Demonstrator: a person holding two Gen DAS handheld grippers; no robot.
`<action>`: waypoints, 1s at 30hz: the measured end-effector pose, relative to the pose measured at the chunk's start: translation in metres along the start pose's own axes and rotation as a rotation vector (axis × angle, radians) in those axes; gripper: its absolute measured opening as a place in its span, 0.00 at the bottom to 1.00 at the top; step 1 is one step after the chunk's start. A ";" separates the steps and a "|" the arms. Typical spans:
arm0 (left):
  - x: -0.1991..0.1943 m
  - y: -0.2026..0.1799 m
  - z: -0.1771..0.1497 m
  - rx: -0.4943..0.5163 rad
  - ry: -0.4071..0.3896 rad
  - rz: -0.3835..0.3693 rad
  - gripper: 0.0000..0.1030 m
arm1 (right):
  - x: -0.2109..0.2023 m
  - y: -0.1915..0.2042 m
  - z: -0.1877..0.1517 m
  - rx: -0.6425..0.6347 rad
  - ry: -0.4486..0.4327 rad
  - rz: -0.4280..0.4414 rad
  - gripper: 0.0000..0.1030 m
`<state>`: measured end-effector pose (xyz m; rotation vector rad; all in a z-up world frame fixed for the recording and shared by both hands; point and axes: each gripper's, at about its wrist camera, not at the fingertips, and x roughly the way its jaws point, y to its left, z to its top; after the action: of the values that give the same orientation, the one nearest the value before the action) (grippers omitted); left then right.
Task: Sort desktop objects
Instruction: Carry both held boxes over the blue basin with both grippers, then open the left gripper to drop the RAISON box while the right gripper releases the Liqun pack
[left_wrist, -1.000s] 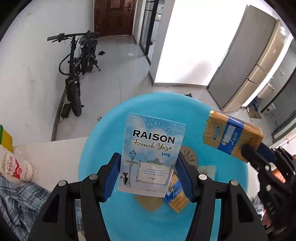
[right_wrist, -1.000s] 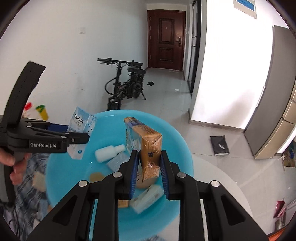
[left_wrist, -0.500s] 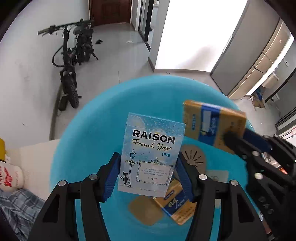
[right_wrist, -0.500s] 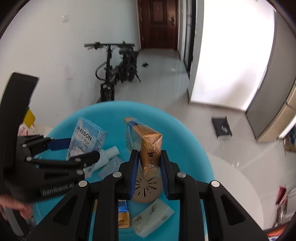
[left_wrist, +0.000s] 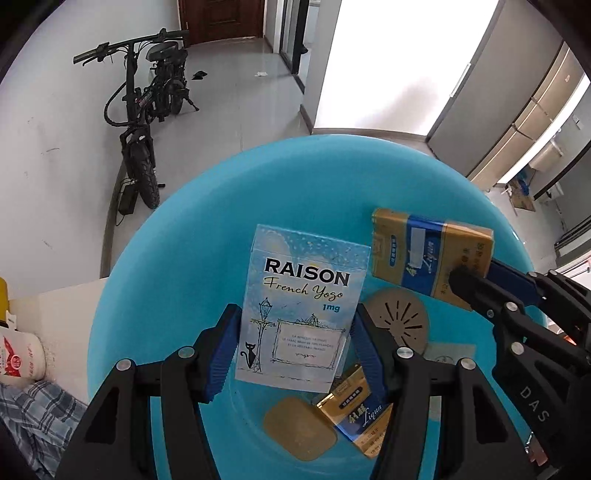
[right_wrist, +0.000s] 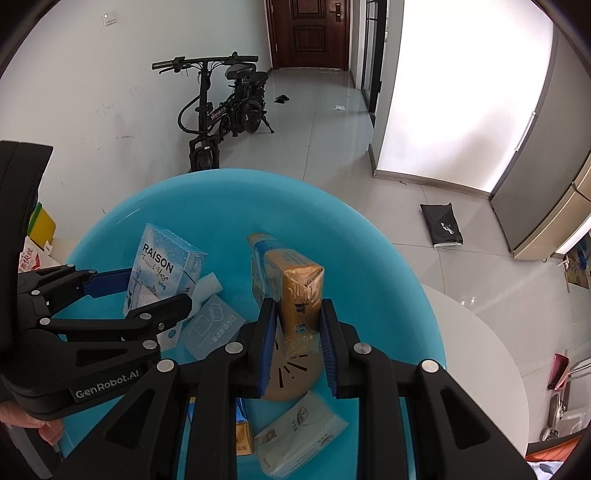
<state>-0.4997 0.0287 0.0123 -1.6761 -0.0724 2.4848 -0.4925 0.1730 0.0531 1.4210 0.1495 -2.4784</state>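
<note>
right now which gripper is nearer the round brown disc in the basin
Right. The right gripper hangs directly above the disc, holding a gold pack; the left gripper sits off to its left.

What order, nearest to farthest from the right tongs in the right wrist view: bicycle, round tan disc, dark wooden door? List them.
1. Round tan disc: in the blue basin, just below the right tongs.
2. Bicycle: on the floor beyond the basin, left of centre.
3. Dark wooden door: far end of the hallway, top centre.
</note>
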 end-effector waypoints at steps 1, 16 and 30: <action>0.000 0.001 0.000 -0.009 0.003 -0.021 0.60 | 0.000 -0.001 0.000 0.002 0.002 0.002 0.21; -0.017 -0.002 0.003 -0.032 0.003 -0.023 0.81 | -0.005 -0.001 0.001 -0.001 -0.022 0.011 0.22; -0.032 0.010 -0.010 -0.020 -0.004 0.033 0.81 | -0.027 -0.011 0.001 0.058 -0.095 0.024 0.78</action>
<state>-0.4795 0.0137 0.0369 -1.6940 -0.0705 2.5193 -0.4838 0.1879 0.0762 1.3159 0.0404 -2.5437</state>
